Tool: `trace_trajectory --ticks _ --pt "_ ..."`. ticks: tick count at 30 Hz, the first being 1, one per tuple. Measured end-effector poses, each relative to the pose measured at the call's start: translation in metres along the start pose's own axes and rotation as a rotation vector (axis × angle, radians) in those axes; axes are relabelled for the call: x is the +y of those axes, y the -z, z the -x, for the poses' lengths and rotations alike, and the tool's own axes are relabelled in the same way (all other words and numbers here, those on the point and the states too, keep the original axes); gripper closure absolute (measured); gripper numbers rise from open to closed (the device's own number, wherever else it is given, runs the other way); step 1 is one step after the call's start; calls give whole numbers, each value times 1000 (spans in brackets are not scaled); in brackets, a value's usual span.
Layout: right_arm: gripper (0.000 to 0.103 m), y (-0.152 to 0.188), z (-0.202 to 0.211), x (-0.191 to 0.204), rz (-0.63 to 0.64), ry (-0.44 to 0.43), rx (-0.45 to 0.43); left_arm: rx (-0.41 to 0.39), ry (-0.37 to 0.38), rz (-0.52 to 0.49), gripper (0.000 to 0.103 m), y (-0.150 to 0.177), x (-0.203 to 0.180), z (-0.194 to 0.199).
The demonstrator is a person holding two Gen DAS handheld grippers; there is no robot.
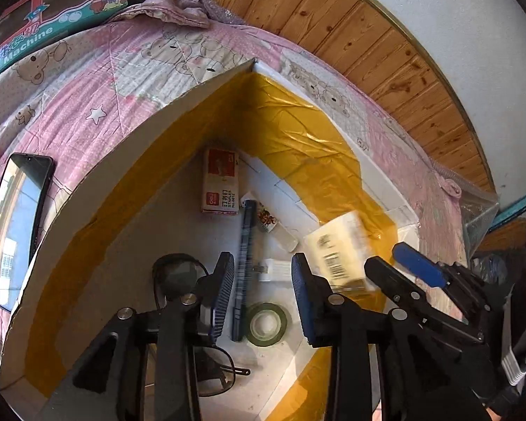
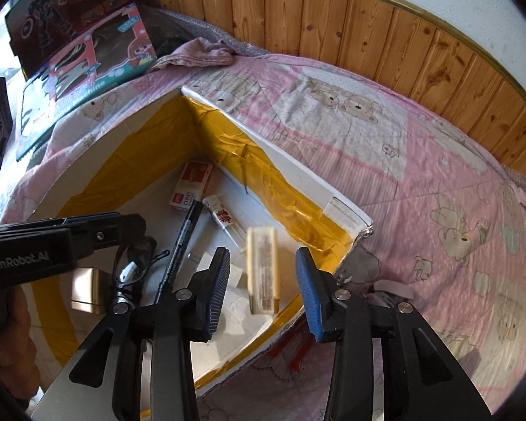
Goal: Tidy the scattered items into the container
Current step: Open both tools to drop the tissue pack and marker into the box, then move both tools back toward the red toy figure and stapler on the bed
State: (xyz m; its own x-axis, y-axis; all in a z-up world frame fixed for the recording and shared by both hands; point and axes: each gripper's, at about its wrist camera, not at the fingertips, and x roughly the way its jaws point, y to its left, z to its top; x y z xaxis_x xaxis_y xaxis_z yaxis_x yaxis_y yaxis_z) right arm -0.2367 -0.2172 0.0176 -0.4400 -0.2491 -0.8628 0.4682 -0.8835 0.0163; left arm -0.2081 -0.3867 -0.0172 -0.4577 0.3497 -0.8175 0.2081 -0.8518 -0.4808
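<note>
You are working over a bed [image 2: 385, 147] with a pink bear-print quilt, where an open cardboard box [image 1: 98, 189] lined with yellow tape sits as the container, so both tools reach down into it. Your left hand-held gripper [image 1: 263, 294] hangs over the box floor with its jaws wide and nothing between them. Your right hand-held gripper [image 2: 263, 291] is also spread wide and empty; just below it a blurred cream packet [image 2: 262, 266] with a barcode looks freshly let go, probably dropping inside. Already in the box lie glasses [image 1: 179, 273], a black pen [image 1: 243, 266], a red-and-white staples box [image 1: 220, 182], a tape roll [image 1: 266, 322] and a small printed tube [image 2: 224, 219]. A phone [image 1: 15, 228] remains out on the quilt beside the box.
</note>
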Motion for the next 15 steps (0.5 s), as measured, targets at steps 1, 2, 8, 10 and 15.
trace_trajectory --ticks 1,2,8,10,15 --pt "61 0 10 -3 -18 -10 -25 -18 23 -3 66 0 0 10" --pt "61 0 22 -6 -39 -32 -57 -42 30 -11 66 0 -1 22" --pt "61 16 121 -7 -111 -187 -310 -249 -7 -161 66 21 -23 102" --pt "61 29 140 -3 -112 -206 -352 -302 -42 -250 66 41 -37 118" --pt "61 74 136 3 -153 -213 -315 -294 -56 -346 66 85 -59 121"
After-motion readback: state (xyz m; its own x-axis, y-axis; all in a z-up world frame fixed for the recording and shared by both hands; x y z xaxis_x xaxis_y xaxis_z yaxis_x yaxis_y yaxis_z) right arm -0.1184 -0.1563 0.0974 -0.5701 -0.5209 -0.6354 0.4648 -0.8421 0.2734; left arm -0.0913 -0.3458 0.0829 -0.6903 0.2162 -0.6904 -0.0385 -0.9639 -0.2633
